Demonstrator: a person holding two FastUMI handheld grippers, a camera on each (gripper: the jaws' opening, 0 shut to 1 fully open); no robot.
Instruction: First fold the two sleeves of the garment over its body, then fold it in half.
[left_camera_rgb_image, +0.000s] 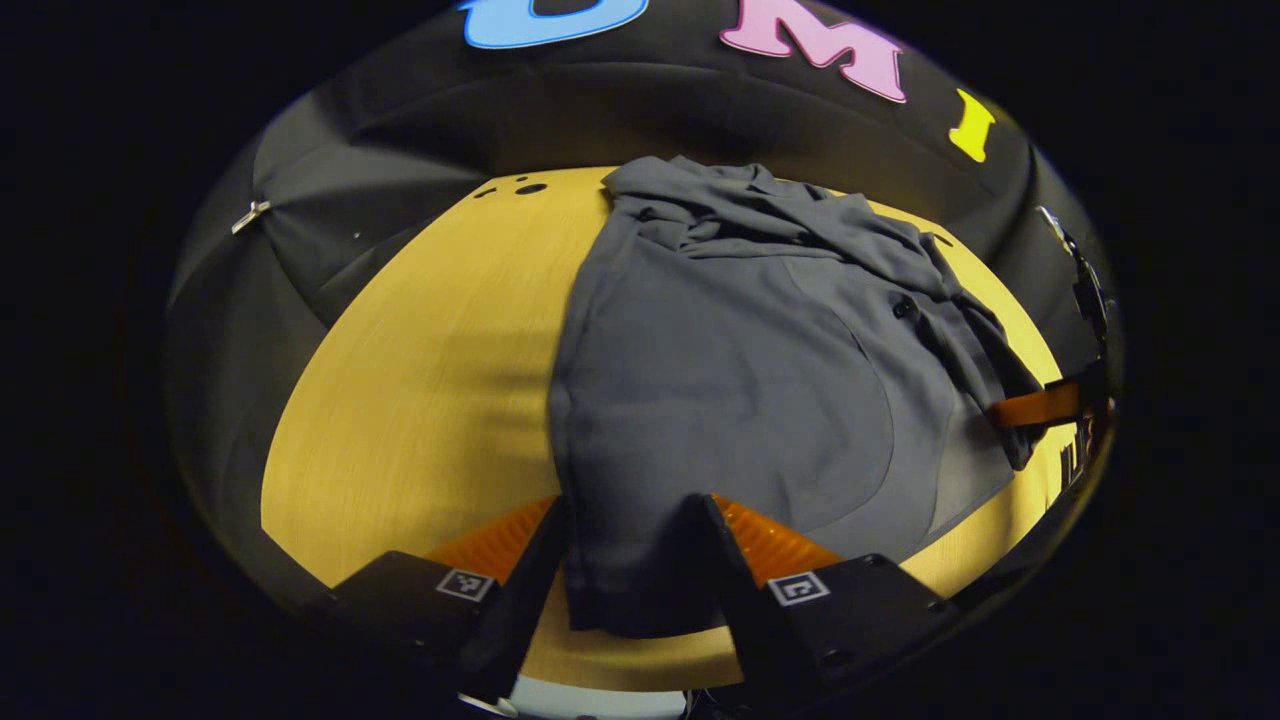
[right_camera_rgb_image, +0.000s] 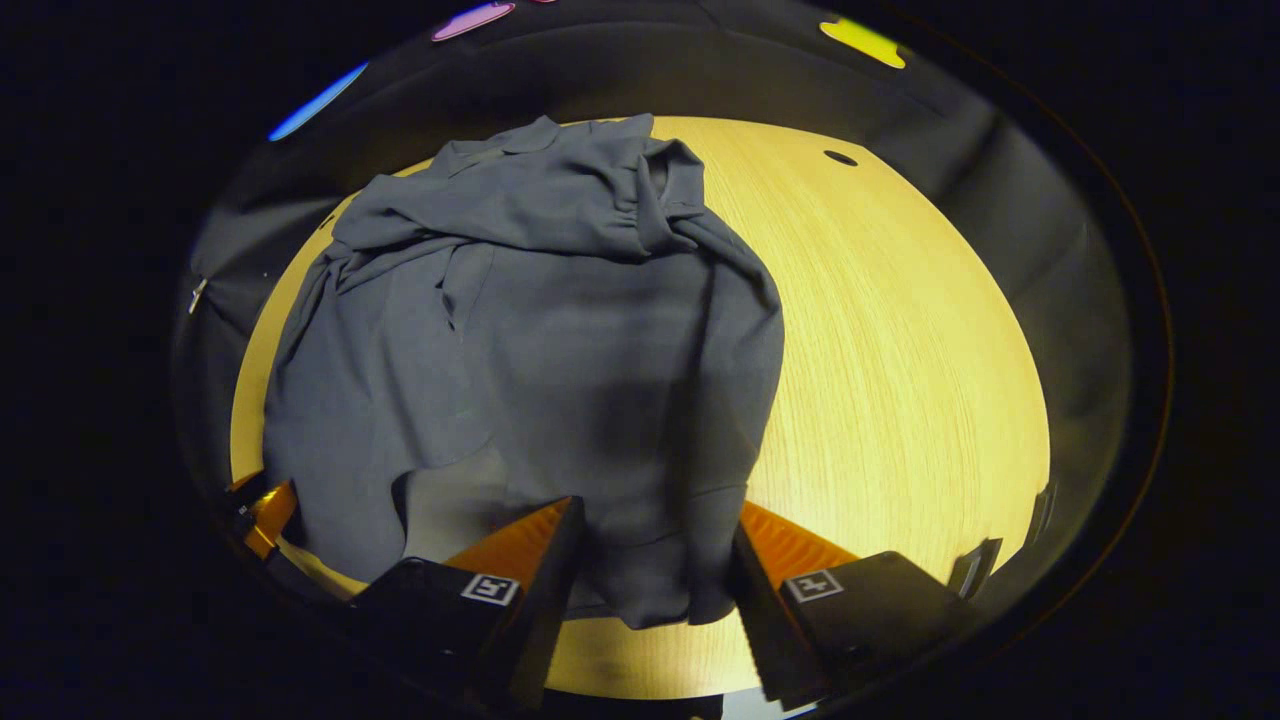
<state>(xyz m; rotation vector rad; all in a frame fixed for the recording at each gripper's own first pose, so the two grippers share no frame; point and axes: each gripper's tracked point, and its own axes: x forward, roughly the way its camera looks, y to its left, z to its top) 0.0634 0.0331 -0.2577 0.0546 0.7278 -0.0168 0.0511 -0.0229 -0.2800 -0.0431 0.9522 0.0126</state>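
Both tools straddle garment (left_camera_rgb_image: 720, 380) on table (left_camera_rgb_image: 420, 380).

Both views look closely down from the near edge, sharing the garment (left_camera_rgb_image: 720, 370) and table (left_camera_rgb_image: 420, 380).

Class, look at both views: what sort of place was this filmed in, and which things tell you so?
Probably a small recording booth, not a home: black cloth wall close behind a bare wooden table, with a single grey shirt laid out for folding.
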